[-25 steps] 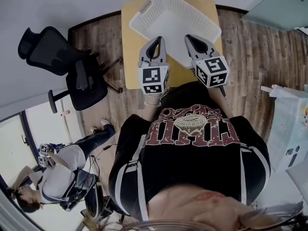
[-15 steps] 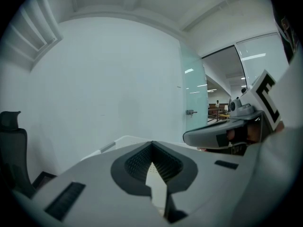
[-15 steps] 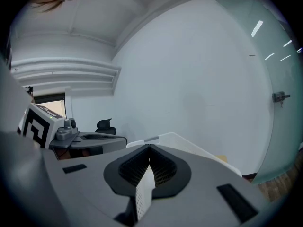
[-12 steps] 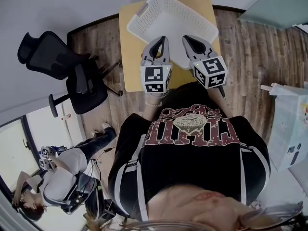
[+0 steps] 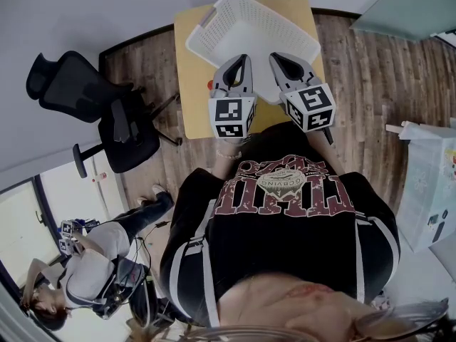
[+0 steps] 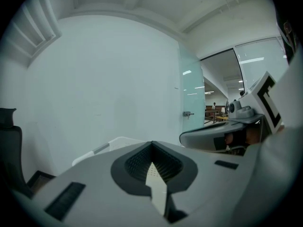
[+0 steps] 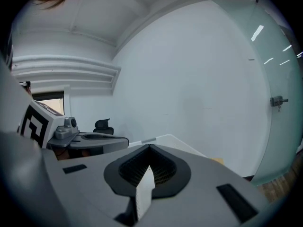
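Tabletop [image 5: 187, 84]: basket [image 5: 246, 26] beyond left tongs [image 5: 241, 58], right tongs [image 5: 273, 57].

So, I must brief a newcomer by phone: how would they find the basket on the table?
Find the small yellow table on the wooden floor by the white wall. On it lies a white basket, set askew. It alone is white and dotted all over with small holes.
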